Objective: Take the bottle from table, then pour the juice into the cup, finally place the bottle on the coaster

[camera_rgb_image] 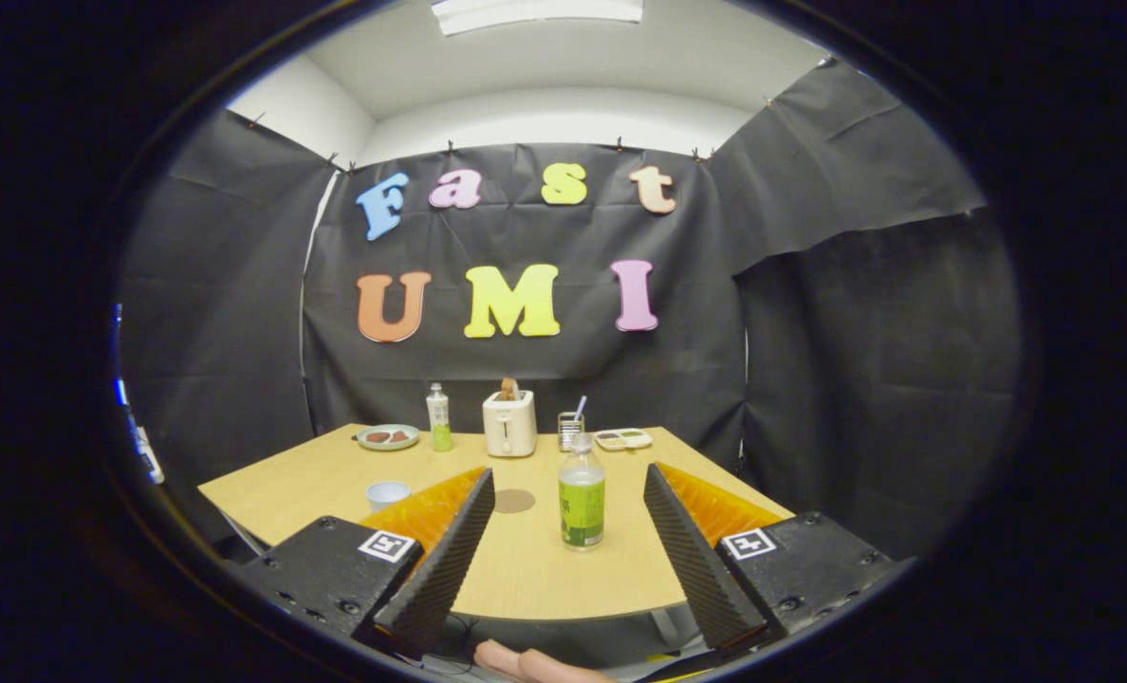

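I see my gripper (pixel 568 489) with its fingers spread wide, gripping nothing. The bottle (pixel 581 498) stands upright on the table (pixel 526 569) between them at 12 o'clock. The coaster (pixel 514 501) lies at 11, and the cup (pixel 388 494) beyond the left finger at 10.

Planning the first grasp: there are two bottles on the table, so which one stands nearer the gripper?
The larger-looking bottle standing between the open gripper fingers, beside the coaster. The other bottle stands beyond, left of the toaster.
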Available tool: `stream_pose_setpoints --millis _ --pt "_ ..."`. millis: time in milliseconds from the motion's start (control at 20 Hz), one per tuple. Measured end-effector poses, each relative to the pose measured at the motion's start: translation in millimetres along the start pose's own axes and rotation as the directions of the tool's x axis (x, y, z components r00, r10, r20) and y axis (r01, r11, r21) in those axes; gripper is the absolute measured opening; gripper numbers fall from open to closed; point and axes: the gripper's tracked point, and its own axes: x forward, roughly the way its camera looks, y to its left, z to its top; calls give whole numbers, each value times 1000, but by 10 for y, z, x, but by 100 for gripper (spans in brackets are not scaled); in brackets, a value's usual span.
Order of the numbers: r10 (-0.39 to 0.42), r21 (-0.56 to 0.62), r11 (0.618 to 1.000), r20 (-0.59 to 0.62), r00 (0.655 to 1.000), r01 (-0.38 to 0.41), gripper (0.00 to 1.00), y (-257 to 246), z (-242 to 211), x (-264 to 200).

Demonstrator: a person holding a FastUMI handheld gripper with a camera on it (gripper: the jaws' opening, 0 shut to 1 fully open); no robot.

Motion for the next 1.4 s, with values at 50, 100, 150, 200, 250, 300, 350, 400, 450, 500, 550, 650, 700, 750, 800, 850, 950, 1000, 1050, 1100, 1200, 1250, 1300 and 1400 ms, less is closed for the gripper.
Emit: stream_pose_setpoints --millis 50,100,150,200,250,300,350,400,450,500,550,650,700,750,800,850,950,1000,1050,1100,1200,1250,1300,1400 --pt "-1 2 1000 -5 1000 1 100 -7 -11 23" --pt "-4 5 1000 -10 1000 4 100 -10 -28 73" --pt "-7 4 1000 -17 1000 7 100 -15 -46 122" --pt "-7 2 1000 -25 1000 7 100 -23 -91 163" --pt "-8 3 1000 -33 999 8 100 -24 -120 218" --pt "-5 9 1000 -41 999 5 100 -29 -145 275" --pt "2 19 1000 -52 999 -1 100 -18 -184 341" --pt "12 26 1000 -62 998 -11 100 0 -223 416" --pt "23 28 999 -70 997 -21 100 6 -257 487" --pt "24 27 999 -77 997 -22 100 -11 -292 566" --pt "19 22 1000 -82 996 -17 100 -31 -325 659" --pt "9 16 1000 -92 996 -8 100 -56 -402 862" --pt "11 17 1000 -94 995 -10 100 -57 -439 942" --pt "13 19 1000 -98 995 -11 100 -56 -474 1037" --pt "21 23 1000 -104 994 -18 100 -44 -514 1143" --pt "32 31 999 -110 993 -29 100 -23 -557 1238" --pt "38 37 999 -118 992 -34 100 -39 -627 1444" --pt "41 34 999 -123 992 -37 100 -37 -674 1542" --pt "39 26 999 -125 991 -36 100 -48 -710 1626" --pt "34 20 999 -125 992 -31 100 -68 -738 1717" --pt "32 -1 999 -125 992 -33 100 -77 -794 1876" --pt "28 -11 1000 -122 992 -29 100 -93 -809 1947" --pt "22 -22 999 -120 992 -24 100 -114 -839 2013" --pt "10 -40 999 -117 993 -15 100 -149 -900 2145"
